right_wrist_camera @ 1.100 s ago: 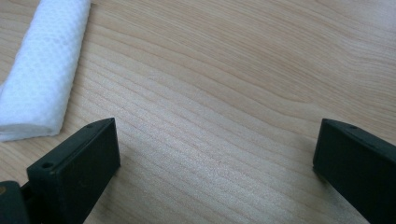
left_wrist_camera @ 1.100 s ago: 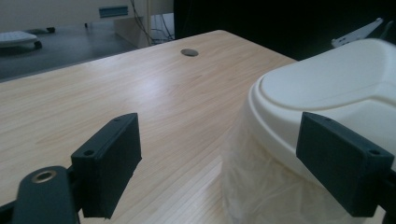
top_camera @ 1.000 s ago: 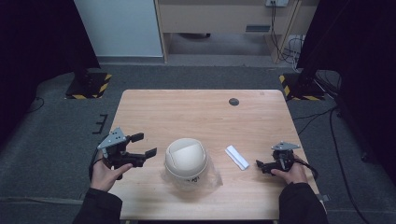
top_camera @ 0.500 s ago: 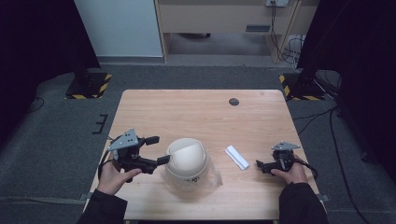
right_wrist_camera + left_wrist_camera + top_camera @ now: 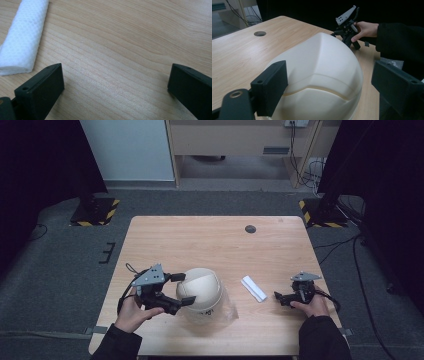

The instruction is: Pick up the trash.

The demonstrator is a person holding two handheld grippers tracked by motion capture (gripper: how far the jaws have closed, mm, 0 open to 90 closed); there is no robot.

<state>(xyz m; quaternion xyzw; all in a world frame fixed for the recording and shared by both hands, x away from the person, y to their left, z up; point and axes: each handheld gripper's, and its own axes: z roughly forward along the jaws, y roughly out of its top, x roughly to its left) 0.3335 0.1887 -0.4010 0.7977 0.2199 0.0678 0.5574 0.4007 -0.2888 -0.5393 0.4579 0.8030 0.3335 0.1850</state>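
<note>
Helmet (image 5: pixel 200 292) now sits between the wide-apart jaws of the left gripper (image 5: pixel 177 289), which has slid in, ready to squeeze. Right gripper (image 5: pixel 280 297) rests, jaws apart, near the cloth (image 5: pixel 253 288).

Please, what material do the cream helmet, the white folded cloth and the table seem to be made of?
The helmet looks like hard moulded plastic with a matte cream finish: smooth shell, sharp ridges, soft shine. The folded cloth seems to be paper towel or a nonwoven wipe, judging by its fine dimpled texture. The table shows light wood grain; it may be laminate or veneer rather than solid wood.
</note>
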